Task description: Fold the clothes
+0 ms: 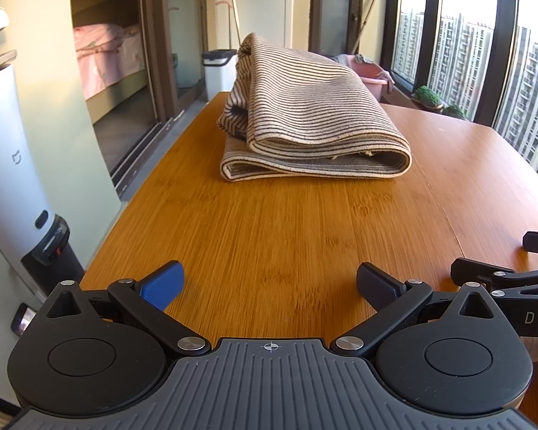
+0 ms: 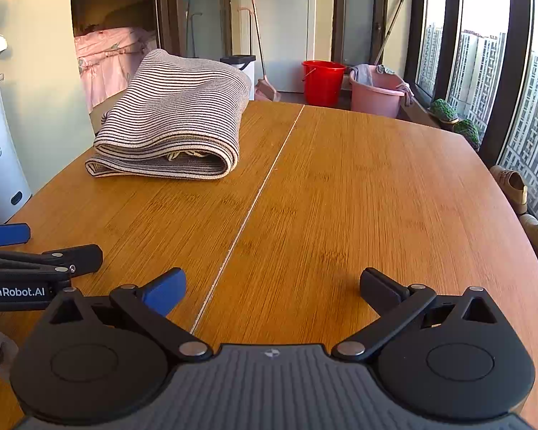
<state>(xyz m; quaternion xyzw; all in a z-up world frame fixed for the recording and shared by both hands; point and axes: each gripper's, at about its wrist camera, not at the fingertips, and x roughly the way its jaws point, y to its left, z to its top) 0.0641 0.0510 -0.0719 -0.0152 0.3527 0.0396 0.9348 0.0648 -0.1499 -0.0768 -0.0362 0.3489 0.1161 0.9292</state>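
- I have both tools low over the near end of the wooden table point(image 2: 358, 193), side by side; the left gripper point(image 1: 269, 286) and the right gripper point(image 2: 270, 288) each have their jaws spread wide with nothing between them.
- The striped garment point(image 1: 305, 122) lies at the far left part of the table, well apart from both tools. It sits as a thick folded bundle, its rounded fold facing right, with some looser cloth bunched at the far left end.
- My reading: the folding looks largely done, and I am either between folds or at the finish. I cannot tell from here whether the bundle is meant to get one more fold.
- If another fold is wanted, I need to reach forward and left with both tools, take the near hem at its two corners, and carry it over evenly; the untidy far end would want tucking first.
- Readable writing: "GenRobot.AI" in white on the side of the left tool as seen from the right wrist view, and "DA" cut off at the frame edge on the right tool in the left wrist view.
- A white appliance point(image 1: 14, 165) beside the table bears a small logo mark I cannot read as words.
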